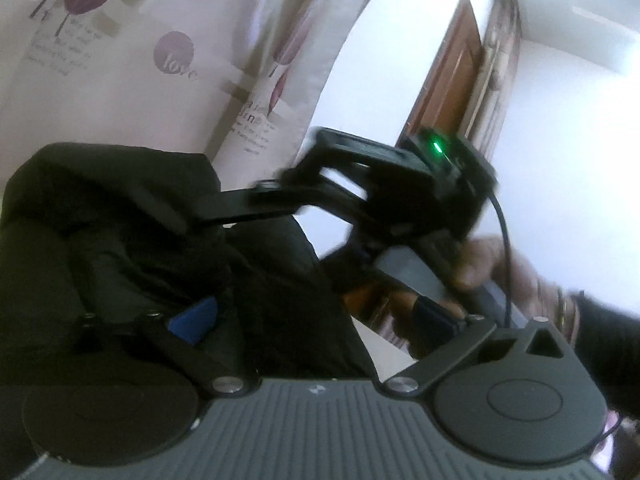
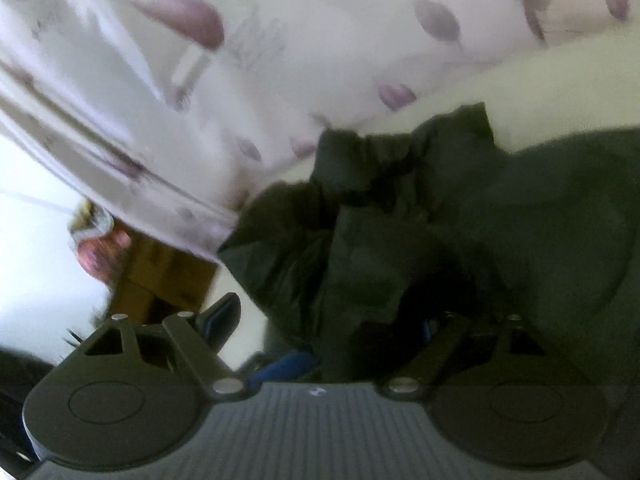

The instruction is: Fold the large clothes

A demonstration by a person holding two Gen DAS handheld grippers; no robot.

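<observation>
A large black garment (image 1: 120, 240) hangs bunched in front of the left wrist camera and drapes over my left gripper (image 1: 312, 320), whose blue pads (image 1: 196, 316) stand apart with cloth between them. My right gripper (image 1: 192, 216) reaches in from the right, held by a hand (image 1: 484, 264), with its fingers shut on the upper fold. In the right wrist view the same black garment (image 2: 400, 220) fills the middle and right and covers the right gripper (image 2: 324, 340); a blue pad (image 2: 288, 364) shows at its edge.
A white bedsheet with purple leaf prints (image 1: 168, 60) lies behind the garment and also shows in the right wrist view (image 2: 240, 60). A brown wooden door (image 1: 448, 80) stands in a white wall. A brown wooden piece (image 2: 160, 272) is at lower left.
</observation>
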